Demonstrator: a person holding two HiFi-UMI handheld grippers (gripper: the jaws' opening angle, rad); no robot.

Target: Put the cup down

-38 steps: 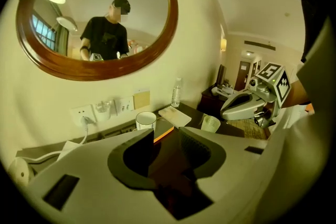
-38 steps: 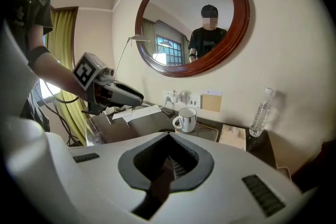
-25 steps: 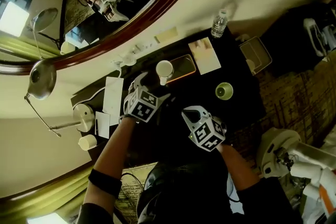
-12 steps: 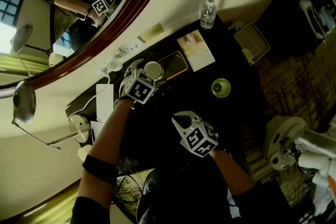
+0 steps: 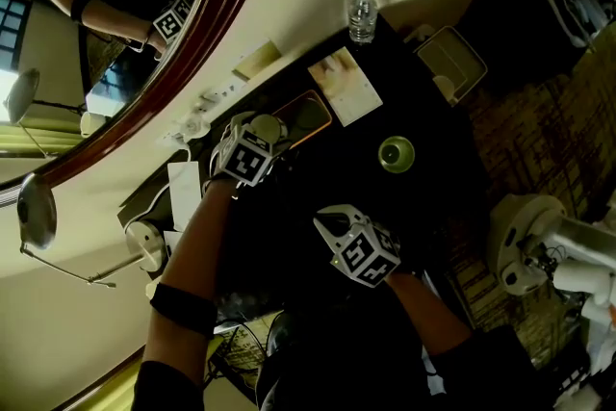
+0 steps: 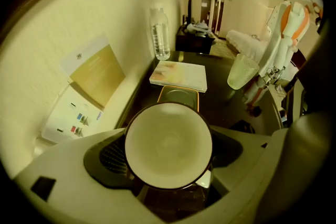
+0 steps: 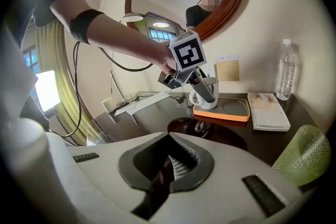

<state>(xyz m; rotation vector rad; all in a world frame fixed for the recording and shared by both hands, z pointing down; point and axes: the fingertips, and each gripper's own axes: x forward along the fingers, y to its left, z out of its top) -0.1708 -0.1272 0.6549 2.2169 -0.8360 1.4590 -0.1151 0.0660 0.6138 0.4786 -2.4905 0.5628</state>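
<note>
Where the head view looks down on the dark desk (image 5: 438,173), the left gripper (image 5: 252,138) reaches to one end of an orange tray (image 5: 310,115), and the white cup (image 5: 269,127) sits right at its jaws. Past the tray lies a pale booklet (image 5: 345,87), and a water bottle (image 5: 362,14) stands by the wall. A green glass (image 5: 396,153) stands well apart from the cup, and a round mirror (image 5: 96,43) hangs above the desk. The right gripper (image 5: 329,221) hovers nearer the person, clear of everything on the desk.

Seen from the left gripper view, the camera looks straight down into the cup's mouth (a pale inside ringed by a thin dark rim). The cup fills the space between the jaws, which have just been closing. Their dark pads meet its wall on either side, with no gap showing. The tray's orange edge shows just beyond the rim, then the booklet and the bottle, with the green glass off to the right.

From the right gripper view, that gripper's own jaws are pressed together with nothing between them. Across the desk the cup stands upright on the end of the tray, its handle turned towards the left of the picture. One finger of the left gripper lies down its side, and the person's forearm (image 7: 126,39) stretches in above it.
</note>
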